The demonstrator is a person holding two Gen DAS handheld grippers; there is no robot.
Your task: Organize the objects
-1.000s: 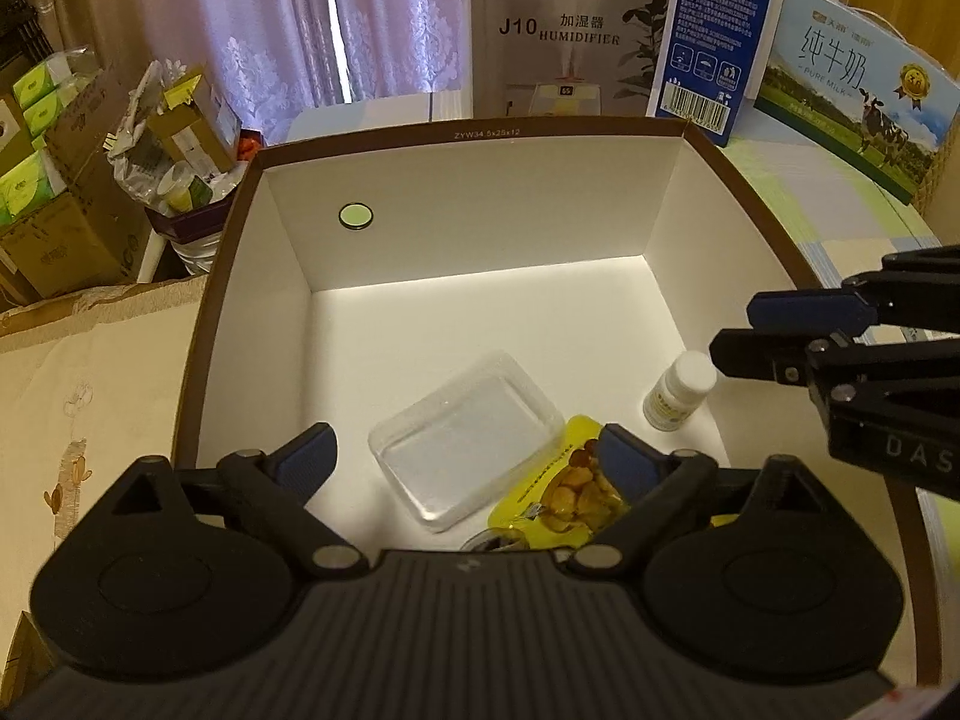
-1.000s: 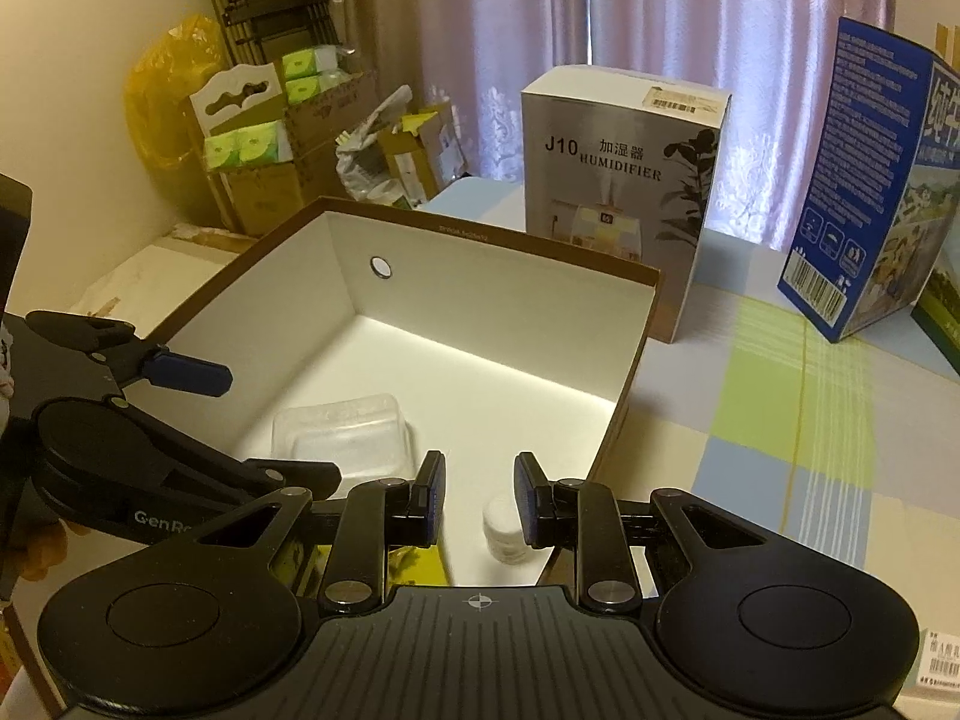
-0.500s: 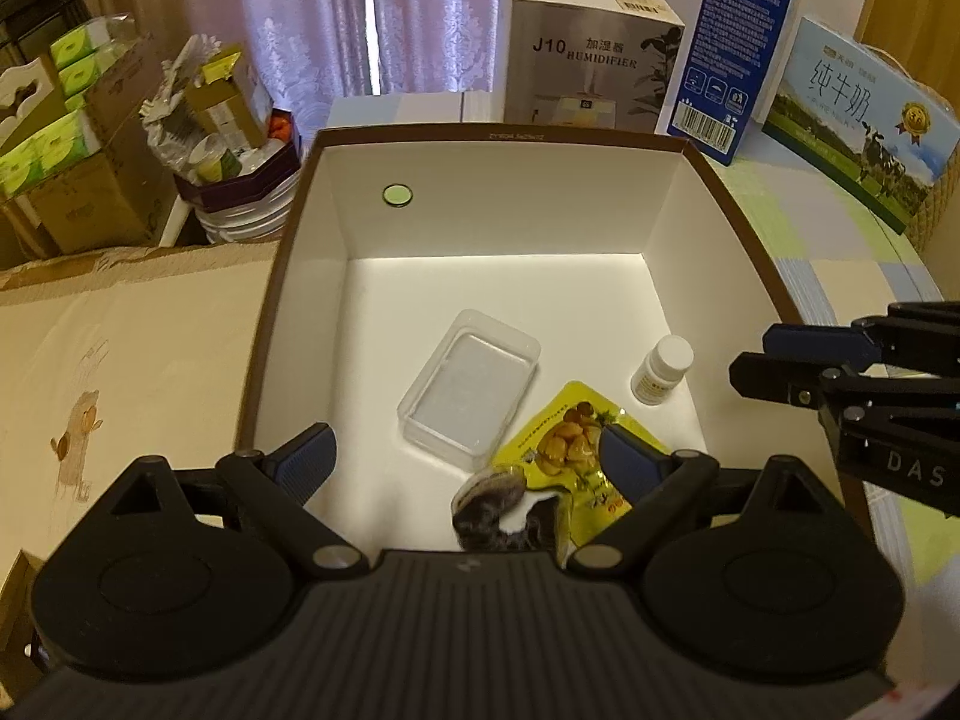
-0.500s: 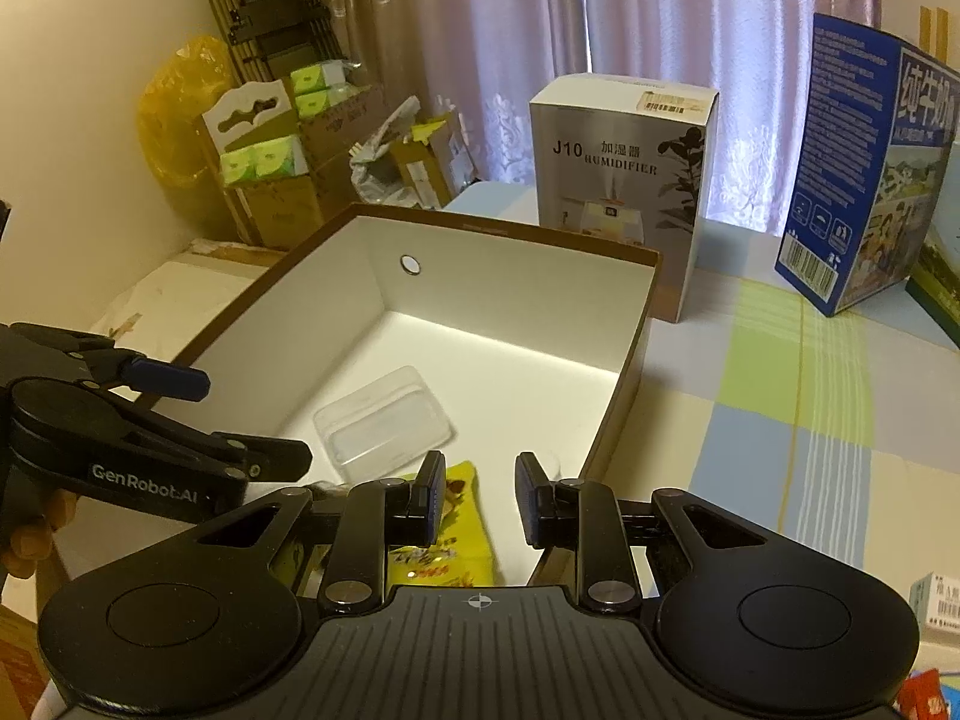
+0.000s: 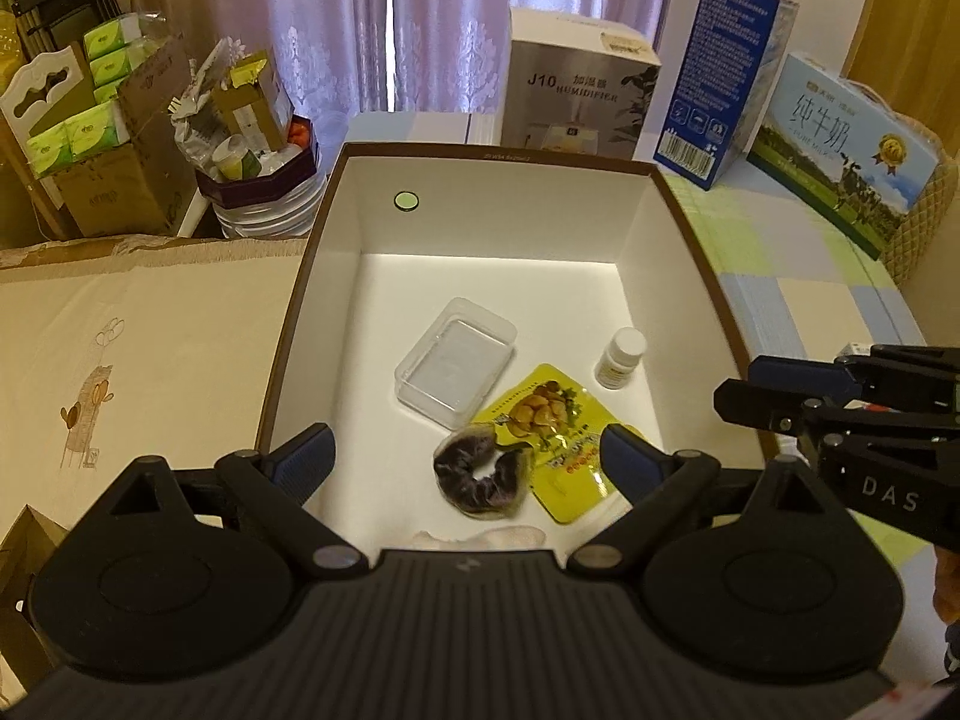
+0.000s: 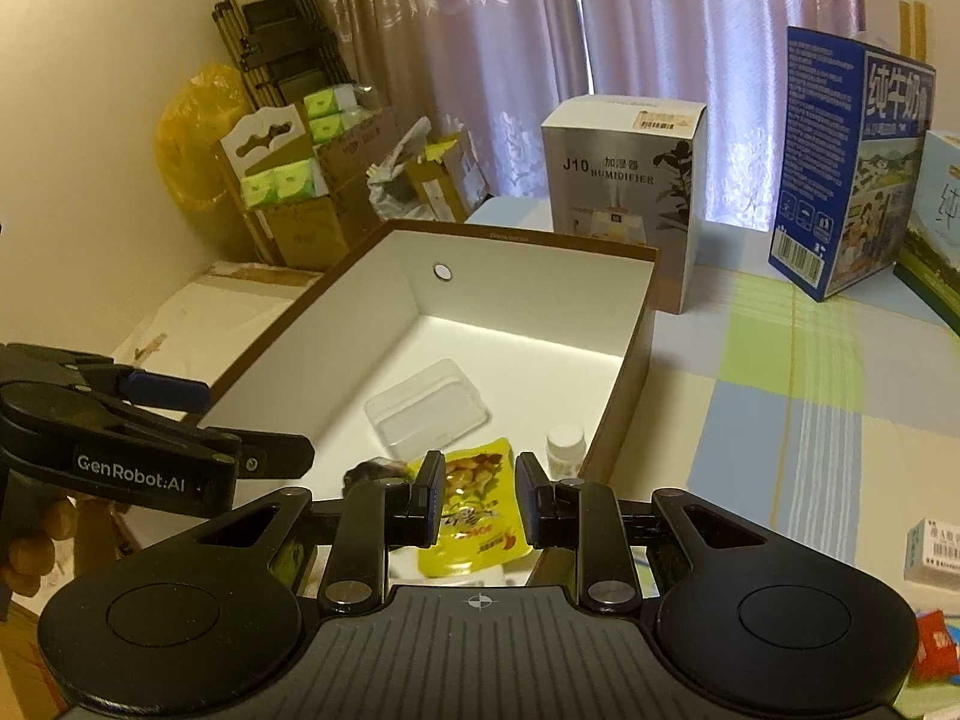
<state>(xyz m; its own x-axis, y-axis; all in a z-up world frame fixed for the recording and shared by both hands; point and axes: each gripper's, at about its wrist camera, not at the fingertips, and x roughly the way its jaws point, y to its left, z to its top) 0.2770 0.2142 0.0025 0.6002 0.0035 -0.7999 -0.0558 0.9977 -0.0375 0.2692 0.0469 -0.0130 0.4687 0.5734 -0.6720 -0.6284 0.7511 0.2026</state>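
Cardboard box (image 5: 336,276) with brown outside and white inside stands open on the counter (image 6: 780,396), near its left edge, and it holds the things of the task. In the middle of the box floor lies a clear plastic container (image 5: 456,360), flat and a little turned. Just beside it, toward the right wall of the box, a small white bottle (image 5: 621,358) stands upright. Nearer to the camera lies a yellow snack packet (image 5: 558,450), and a dark purple scrunchie (image 5: 480,471) touches its left edge and partly covers it. Something white and thin (image 5: 480,537) lies at the near wall of the box; what it is I cannot tell. The left tool (image 5: 465,459) hangs above the near part of the box with its fingers spread wide and with nothing between them. The right tool (image 6: 479,495) is over the right rim of the box; its fingers are drawn close together, as narrow as they go, and they pinch nothing. At the far edge of the counter, behind the box, stand a humidifier carton (image 5: 579,90), a tall blue carton (image 5: 726,78) and a milk carton (image 5: 840,150). On the left of the counter lies a beige cloth (image 5: 150,348).
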